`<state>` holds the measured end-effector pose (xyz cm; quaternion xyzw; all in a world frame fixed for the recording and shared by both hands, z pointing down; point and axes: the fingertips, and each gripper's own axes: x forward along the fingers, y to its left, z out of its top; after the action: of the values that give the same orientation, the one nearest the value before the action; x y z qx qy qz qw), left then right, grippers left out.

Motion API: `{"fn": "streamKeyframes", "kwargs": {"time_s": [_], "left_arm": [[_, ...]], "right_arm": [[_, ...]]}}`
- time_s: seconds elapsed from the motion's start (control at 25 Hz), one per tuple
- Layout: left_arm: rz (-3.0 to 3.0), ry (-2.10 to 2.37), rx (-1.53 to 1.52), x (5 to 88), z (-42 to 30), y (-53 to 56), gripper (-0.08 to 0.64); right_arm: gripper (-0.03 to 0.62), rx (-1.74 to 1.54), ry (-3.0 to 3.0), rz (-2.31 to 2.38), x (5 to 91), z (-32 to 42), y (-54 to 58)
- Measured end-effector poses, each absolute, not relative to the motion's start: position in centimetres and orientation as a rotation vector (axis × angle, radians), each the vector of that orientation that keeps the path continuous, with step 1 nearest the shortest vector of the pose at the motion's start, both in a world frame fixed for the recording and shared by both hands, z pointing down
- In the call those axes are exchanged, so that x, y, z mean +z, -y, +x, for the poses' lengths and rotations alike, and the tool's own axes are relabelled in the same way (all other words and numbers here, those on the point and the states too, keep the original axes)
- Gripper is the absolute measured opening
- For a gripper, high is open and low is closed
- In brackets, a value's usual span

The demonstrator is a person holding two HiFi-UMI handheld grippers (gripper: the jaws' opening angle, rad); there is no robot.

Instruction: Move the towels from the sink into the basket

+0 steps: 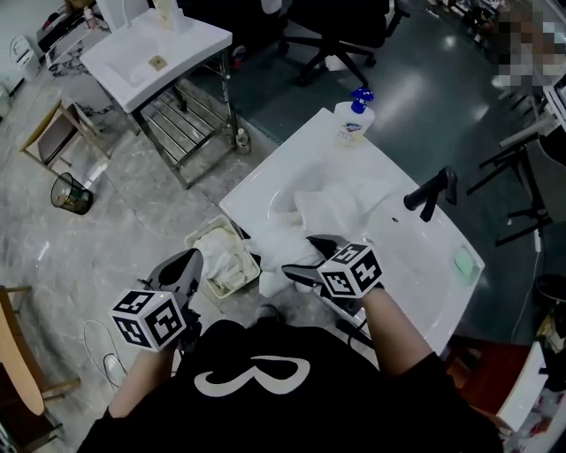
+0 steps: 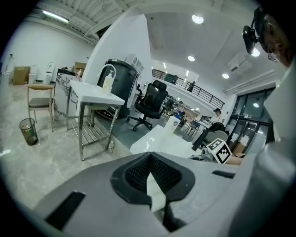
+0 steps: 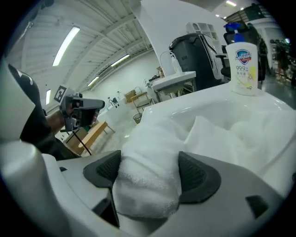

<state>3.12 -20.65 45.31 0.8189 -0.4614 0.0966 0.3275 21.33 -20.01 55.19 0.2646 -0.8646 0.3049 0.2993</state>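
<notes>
Head view: right tool [image 1: 296, 255] angled down, jaws astride a towel [image 1: 309, 217].

A white washstand [image 1: 195, 40], black office chair [image 1: 336, 26] and wire bin [image 1: 71, 193] stand on marbled floor [image 1: 133, 221].

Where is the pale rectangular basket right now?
Head view, lower left: the basket sits on the floor left of the white sink, just ahead of the left gripper, white towels inside.
</notes>
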Motion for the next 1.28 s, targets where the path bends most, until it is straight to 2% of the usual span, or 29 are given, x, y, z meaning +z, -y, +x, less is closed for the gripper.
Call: {"fn": "streamKeyframes", "kwargs": {"time_s": [0.28, 0.64, 0.8, 1.28], "left_arm": [[2.110, 1.233, 0.266, 46.1, 2.6, 19.8, 0.006], [2.083, 1.236, 0.269, 47.5, 2.1, 19.7, 0.006], [2.098, 1.220, 0.267, 47.2, 2.5, 19.9, 0.006], [2.132, 1.224, 0.241, 44.4, 0.0, 19.6, 0.006]], "right_arm": [[0.348, 0.875, 2.300, 0.681, 55.1, 21.5, 20.3], [0.229, 0.885, 2.299, 0.706, 54.6, 22.2, 21.0], [0.149, 0.825, 2.277, 0.719, 54.2, 22.5, 20.9], [0.112, 0.835, 2.317, 0.799, 50.1, 21.2, 20.1]]}}
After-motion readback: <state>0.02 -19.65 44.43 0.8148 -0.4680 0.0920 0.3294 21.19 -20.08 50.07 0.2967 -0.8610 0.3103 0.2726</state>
